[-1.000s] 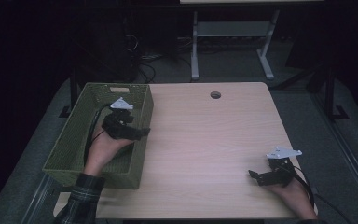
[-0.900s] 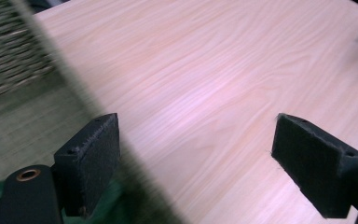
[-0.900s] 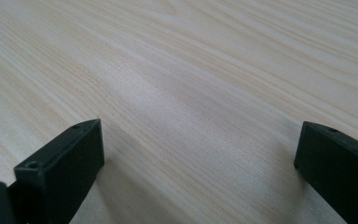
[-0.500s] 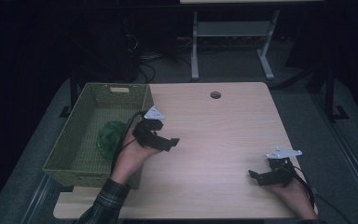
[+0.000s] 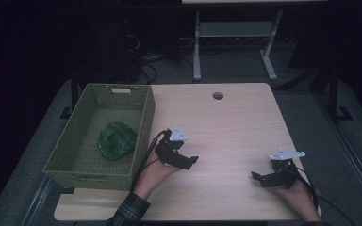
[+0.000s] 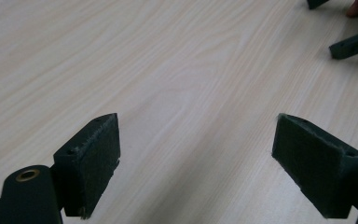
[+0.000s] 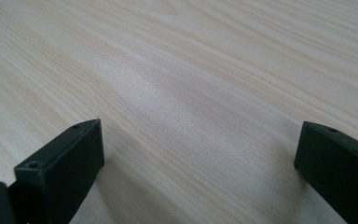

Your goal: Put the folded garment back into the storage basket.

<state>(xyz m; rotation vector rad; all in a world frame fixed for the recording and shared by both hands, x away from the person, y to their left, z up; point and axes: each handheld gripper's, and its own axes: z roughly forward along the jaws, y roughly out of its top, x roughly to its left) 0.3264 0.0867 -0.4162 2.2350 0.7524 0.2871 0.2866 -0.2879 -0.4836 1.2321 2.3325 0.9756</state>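
A crumpled green cloth (image 5: 117, 140) lies inside the woven green basket (image 5: 83, 170) at the table's left edge. My left gripper (image 5: 189, 161) rests low over the wooden table (image 5: 226, 127) just right of the basket, open, with bare wood between its pads (image 6: 89, 161). My right gripper (image 5: 259, 178) sits near the front right of the table, also open and holding nothing; its jaws stand wide apart in the right gripper view (image 7: 191, 168). In the left gripper view the right gripper's jaw tips (image 6: 352, 44) show at the top right corner.
A round cable hole (image 5: 218, 95) sits near the table's far edge. Beyond the table stand a metal frame (image 5: 235, 42) and tangled cables (image 5: 143, 56) on a dark floor. The basket's right wall stands close to my left hand.
My left gripper has come out of the basket and moved right and toward the front onto the table, leaving the green cloth in the basket. The right gripper has stayed put.
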